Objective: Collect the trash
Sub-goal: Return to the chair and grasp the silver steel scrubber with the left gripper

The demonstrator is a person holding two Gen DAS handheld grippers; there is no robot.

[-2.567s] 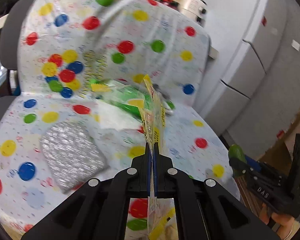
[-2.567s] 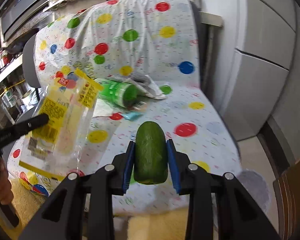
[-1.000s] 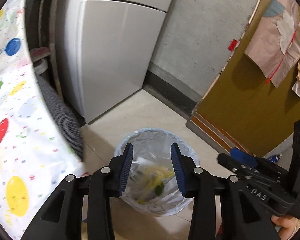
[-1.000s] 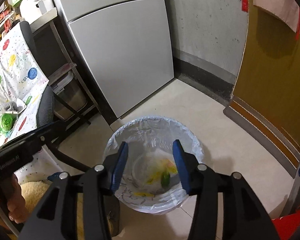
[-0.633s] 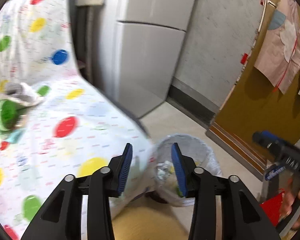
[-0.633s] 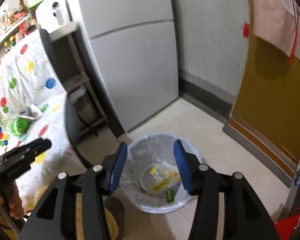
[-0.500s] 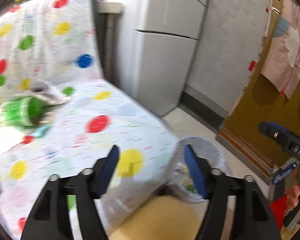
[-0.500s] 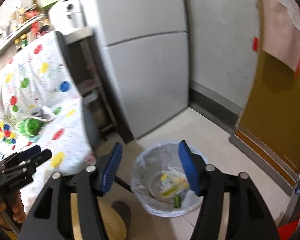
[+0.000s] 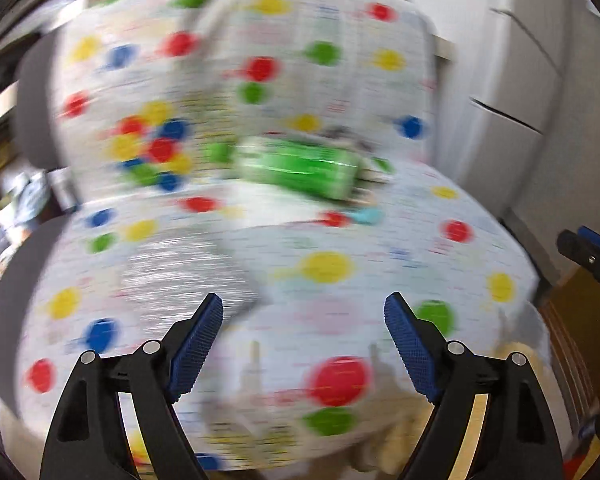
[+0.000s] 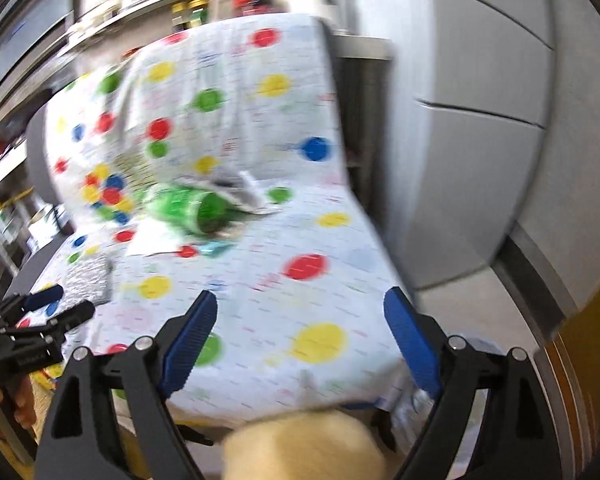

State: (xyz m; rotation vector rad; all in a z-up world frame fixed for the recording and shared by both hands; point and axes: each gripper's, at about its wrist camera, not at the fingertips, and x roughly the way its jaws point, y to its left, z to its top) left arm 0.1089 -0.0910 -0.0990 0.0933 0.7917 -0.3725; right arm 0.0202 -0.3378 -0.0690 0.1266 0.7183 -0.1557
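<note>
Both views are blurred by motion. A green plastic bottle (image 9: 300, 168) lies on the seat of a chair draped in a dotted white cloth (image 9: 380, 240), with crumpled grey-white paper (image 10: 236, 188) behind it. A silver foil pouch (image 9: 180, 276) lies on the seat's left side. A small teal scrap (image 9: 366, 215) lies in front of the bottle. My left gripper (image 9: 303, 340) is open and empty above the seat's front edge. My right gripper (image 10: 296, 336) is open and empty, over the seat's front right; it also shows in the left wrist view (image 9: 588, 254). The bottle (image 10: 188, 208) and pouch (image 10: 88, 276) show in the right wrist view.
A white fridge (image 10: 480, 120) stands right of the chair. A shelf with jars and bottles (image 10: 204, 0) runs behind it. A yellowish fuzzy object (image 10: 304, 444) sits below the seat's front edge. The left gripper shows at the right wrist view's left edge (image 10: 40, 320).
Both grippers held trash 2.6 s ago, then hung open over the lined bin with the items inside. Both have since swung back left to the chair and opened wider.
</note>
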